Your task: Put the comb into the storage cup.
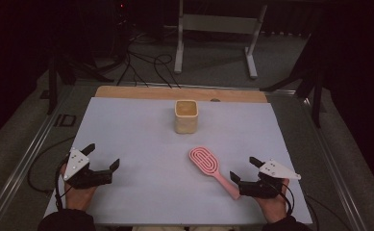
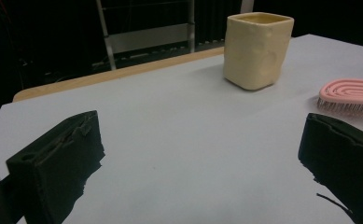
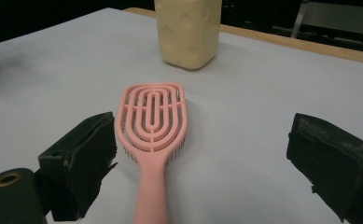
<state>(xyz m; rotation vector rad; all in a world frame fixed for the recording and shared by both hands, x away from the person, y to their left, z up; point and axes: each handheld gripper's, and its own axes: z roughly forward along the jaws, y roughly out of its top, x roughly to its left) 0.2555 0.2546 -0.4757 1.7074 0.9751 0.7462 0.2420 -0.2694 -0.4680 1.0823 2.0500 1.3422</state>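
We count one pink plastic hairbrush (image 1: 209, 166) with a vented oval head, one cream square-sided ceramic cup (image 1: 186, 116), and two black two-jaw grippers, all on or over a pale grey table sheet (image 1: 141, 130) that covers a wooden tabletop whose far edge (image 1: 141, 92) shows as a tan strip. The hairbrush lies flat on the near right part of the sheet, bristles down, its head pointing far and left and its thin handle running near and right. Its head is a set of nested oval loops with open slots between them, and dark bristles show under the rim in the right gripper view (image 3: 153, 121). The cup stands upright near the far middle of the sheet, well apart from the brush, with shallow dimples in its walls (image 2: 258, 49). Our right gripper (image 1: 245, 171) sits at the near right with its jaws spread wide and holding nothing; the brush handle passes between them, close beside the left jaw, and we cannot tell whether it touches. Our left gripper (image 1: 100, 156) rests at the near left, well apart from both things, its jaws likewise spread wide over bare sheet and gripping nothing.
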